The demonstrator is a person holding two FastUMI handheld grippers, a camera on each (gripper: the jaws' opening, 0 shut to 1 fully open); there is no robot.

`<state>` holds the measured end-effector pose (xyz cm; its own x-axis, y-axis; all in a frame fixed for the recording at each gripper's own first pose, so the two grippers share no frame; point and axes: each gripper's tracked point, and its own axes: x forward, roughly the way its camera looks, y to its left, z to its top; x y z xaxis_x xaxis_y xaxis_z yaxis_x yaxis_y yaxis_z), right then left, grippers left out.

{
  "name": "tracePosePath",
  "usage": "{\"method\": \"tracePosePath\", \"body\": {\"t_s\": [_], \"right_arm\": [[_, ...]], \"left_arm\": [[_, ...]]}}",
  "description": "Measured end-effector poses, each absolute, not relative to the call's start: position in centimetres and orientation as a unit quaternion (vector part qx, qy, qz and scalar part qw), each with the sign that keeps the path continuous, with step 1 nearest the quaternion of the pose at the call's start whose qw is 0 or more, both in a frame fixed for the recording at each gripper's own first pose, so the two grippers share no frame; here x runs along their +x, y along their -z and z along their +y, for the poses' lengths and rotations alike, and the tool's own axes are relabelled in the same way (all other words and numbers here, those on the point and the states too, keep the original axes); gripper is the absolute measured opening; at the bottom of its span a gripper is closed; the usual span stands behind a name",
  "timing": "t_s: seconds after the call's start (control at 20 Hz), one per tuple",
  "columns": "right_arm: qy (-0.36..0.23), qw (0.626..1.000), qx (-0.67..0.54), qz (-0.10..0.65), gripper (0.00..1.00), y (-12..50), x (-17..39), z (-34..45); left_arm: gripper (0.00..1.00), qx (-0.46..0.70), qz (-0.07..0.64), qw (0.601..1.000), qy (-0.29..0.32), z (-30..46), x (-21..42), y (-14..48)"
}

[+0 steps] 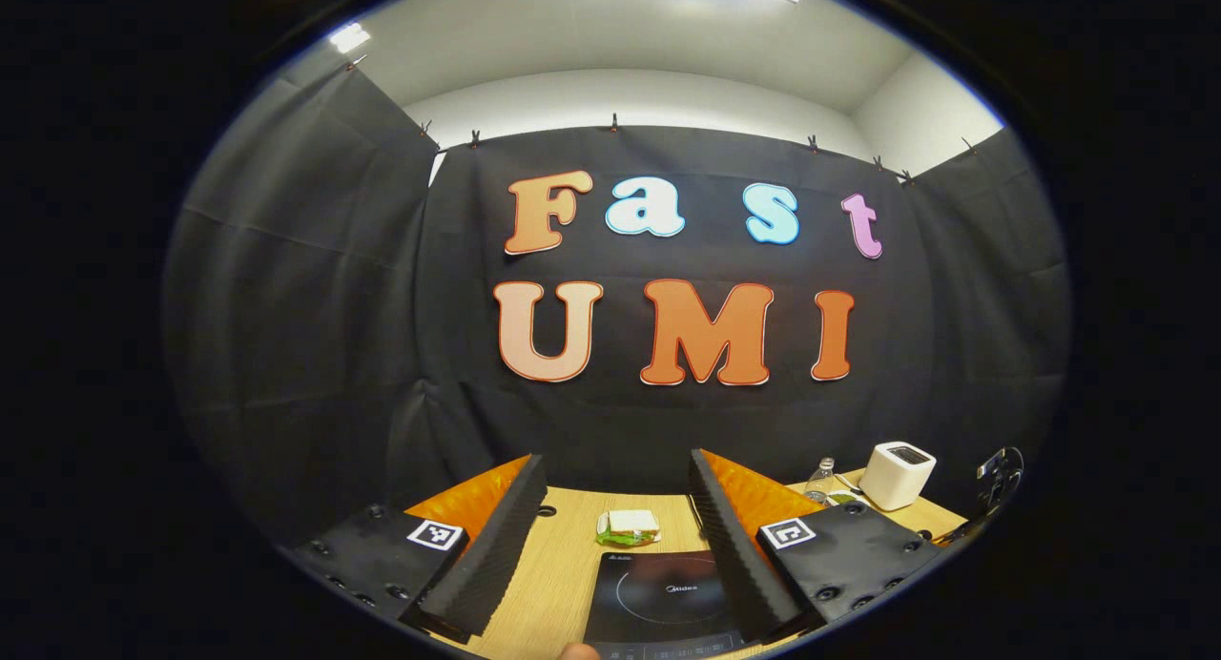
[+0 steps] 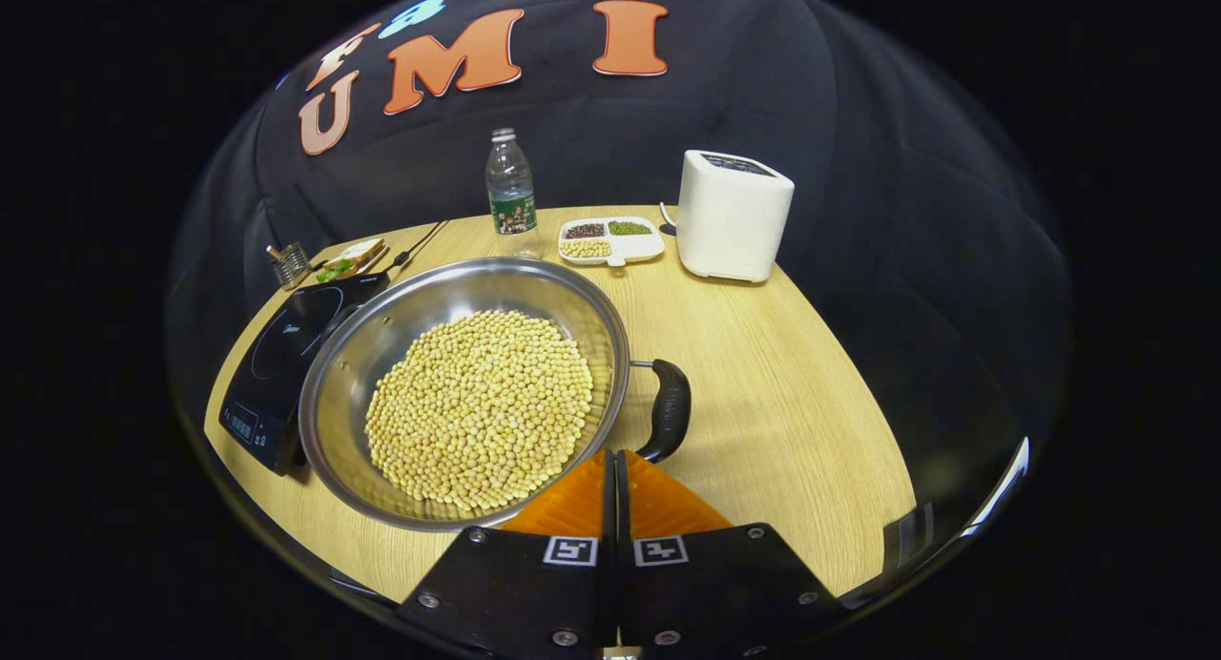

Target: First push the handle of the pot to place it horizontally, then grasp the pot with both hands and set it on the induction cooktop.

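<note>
Wooden and pale, the desk [image 2: 763, 374] is carrying everything, seen in the right gripper view. A wide steel pot [image 2: 382, 336] full of yellow beans [image 2: 482, 407] is sitting at its middle, its left rim overlapping the black induction cooktop [image 2: 272, 355] just beside it. The pot's dark handle [image 2: 668, 407] is pointing right, standing close ahead of the right tool [image 2: 616, 464], whose fingers are pressed together with nothing between them. A white appliance [image 2: 733, 216] is standing at the back right, a divided dish of grains [image 2: 610, 240] and a water bottle [image 2: 510, 188] to its left. In the left gripper view, the left tool [image 1: 615, 526] is hovering spread wide above the cooktop [image 1: 668, 593], gripping nothing.
</note>
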<state>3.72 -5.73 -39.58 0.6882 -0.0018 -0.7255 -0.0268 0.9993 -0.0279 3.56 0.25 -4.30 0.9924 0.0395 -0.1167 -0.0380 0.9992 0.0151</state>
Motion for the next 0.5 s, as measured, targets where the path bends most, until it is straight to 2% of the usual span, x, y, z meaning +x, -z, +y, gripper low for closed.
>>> {"method": "tracePosePath", "body": {"t_s": [0.5], "right_arm": [[-0.004, 0.924, -0.017, 0.383, 0.00, 39.9, 6.8, -6.5]], "left_arm": [[0.97, 0.013, 0.074, 0.997, -0.015, -1.5, 4.1, 6.2]]}}
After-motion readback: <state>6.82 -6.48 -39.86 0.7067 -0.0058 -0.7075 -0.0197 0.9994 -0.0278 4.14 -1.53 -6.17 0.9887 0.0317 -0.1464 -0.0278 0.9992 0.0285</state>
